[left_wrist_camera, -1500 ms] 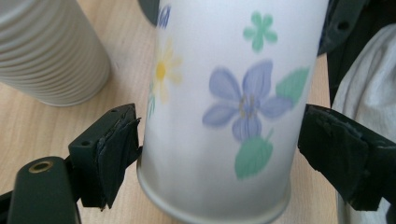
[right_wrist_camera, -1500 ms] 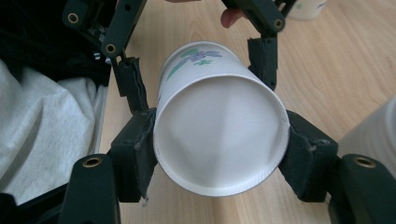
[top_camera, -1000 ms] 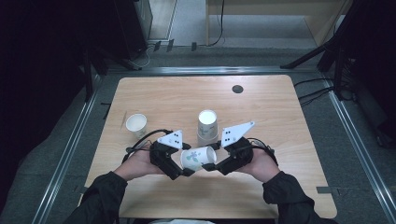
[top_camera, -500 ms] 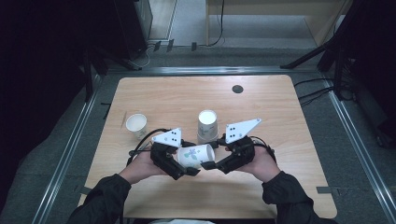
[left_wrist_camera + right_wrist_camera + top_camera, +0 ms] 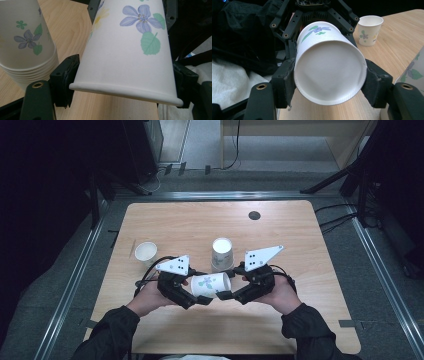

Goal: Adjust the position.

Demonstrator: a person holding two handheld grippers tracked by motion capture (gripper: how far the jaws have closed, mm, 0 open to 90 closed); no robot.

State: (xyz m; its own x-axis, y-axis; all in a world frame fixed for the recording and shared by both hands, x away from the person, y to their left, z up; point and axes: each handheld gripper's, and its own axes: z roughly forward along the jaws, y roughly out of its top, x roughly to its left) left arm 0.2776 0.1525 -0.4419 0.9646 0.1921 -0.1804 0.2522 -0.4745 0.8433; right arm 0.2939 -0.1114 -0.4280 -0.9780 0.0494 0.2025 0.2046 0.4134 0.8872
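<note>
2 grippers clamp 1 flower-printed paper cup: left gripper just closing, right gripper holding; no writing.

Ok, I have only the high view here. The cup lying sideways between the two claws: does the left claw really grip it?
Observer: Yes. In the left gripper view the left claw has just been closing and now presses both sides of the paper cup, just behind its rolled rim.
Operator: And which end does the right claw have?
Observer: The base end. In the right gripper view the right claw clamps the cup there, and the recessed bottom faces the camera.
Operator: The upside-down cup behind them, is it only one?
Observer: No. The left gripper view shows a stack of cups, with several nested rims at the bottom.
</note>
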